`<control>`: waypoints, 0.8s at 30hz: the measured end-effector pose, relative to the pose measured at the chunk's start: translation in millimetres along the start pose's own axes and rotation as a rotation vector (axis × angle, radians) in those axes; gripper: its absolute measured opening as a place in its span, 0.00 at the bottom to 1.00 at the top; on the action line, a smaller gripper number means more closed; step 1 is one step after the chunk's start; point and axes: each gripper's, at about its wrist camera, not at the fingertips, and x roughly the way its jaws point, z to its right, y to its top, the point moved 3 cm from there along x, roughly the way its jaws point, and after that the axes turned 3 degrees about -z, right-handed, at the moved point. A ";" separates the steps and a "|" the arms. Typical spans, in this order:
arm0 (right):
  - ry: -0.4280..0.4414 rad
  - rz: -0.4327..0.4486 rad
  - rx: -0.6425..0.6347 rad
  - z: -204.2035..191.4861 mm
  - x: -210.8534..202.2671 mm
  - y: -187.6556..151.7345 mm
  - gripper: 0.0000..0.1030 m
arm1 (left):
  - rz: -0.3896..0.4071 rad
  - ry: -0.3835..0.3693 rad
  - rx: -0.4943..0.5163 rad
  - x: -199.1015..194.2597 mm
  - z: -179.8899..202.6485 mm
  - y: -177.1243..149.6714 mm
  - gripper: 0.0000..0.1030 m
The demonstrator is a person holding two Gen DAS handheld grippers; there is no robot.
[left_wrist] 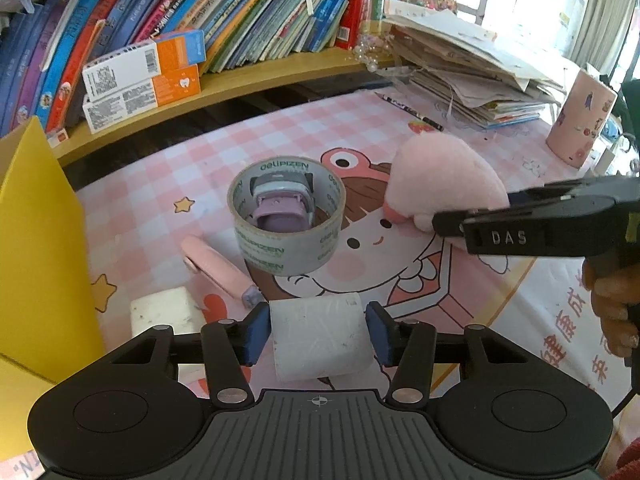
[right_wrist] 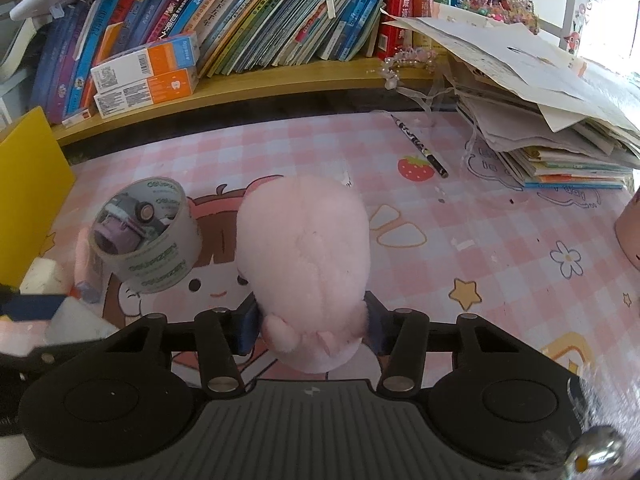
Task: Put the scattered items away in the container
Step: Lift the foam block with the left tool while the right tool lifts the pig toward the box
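Observation:
My left gripper (left_wrist: 318,330) is shut on a white block (left_wrist: 320,336), held just above the pink checked mat. My right gripper (right_wrist: 312,326) is shut on a pink plush toy (right_wrist: 304,256); the toy also shows in the left wrist view (left_wrist: 440,184), with the right gripper (left_wrist: 448,224) at its near end. A roll of clear tape (left_wrist: 286,218) stands on the mat with a small purple toy (left_wrist: 278,210) inside it. A pink pen-like item (left_wrist: 216,268) and another white block (left_wrist: 164,312) lie left of it. The yellow container (left_wrist: 36,240) stands at the left edge.
A wooden shelf (left_wrist: 256,76) full of books and two orange-white boxes (left_wrist: 140,76) runs along the back. A stack of papers (right_wrist: 552,120) and a pencil (right_wrist: 420,146) lie at the back right. A pink cup (left_wrist: 580,116) stands far right.

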 end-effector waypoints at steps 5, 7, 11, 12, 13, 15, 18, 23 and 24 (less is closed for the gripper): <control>0.012 0.000 0.009 -2.3 -11.8 -5.8 0.46 | 0.016 0.000 0.008 -13.7 3.1 -2.1 0.49; 0.019 0.004 0.011 -3.9 -17.5 -7.5 0.46 | 0.025 0.001 0.011 -19.9 5.0 -3.9 0.49; 0.038 0.012 0.008 -9.2 -30.0 -11.9 0.45 | 0.048 0.006 0.012 -33.7 7.2 -7.2 0.49; 0.042 0.016 0.006 -10.9 -33.7 -13.4 0.45 | 0.055 0.009 0.011 -37.5 7.4 -7.9 0.49; 0.044 0.020 0.005 -12.4 -36.9 -14.6 0.45 | 0.063 0.011 0.009 -41.4 7.0 -8.5 0.49; 0.050 0.029 0.004 -15.3 -44.2 -17.2 0.45 | 0.078 0.015 0.004 -49.6 6.4 -10.4 0.49; 0.059 0.040 0.007 -19.8 -55.5 -21.8 0.45 | 0.099 0.020 -0.004 -62.7 5.1 -14.3 0.49; 0.070 0.049 0.001 -28.6 -72.8 -32.2 0.45 | 0.130 0.023 -0.023 -83.4 3.4 -23.4 0.49; 0.072 0.051 -0.001 -30.5 -76.2 -34.4 0.45 | 0.136 0.023 -0.025 -87.5 3.2 -25.1 0.49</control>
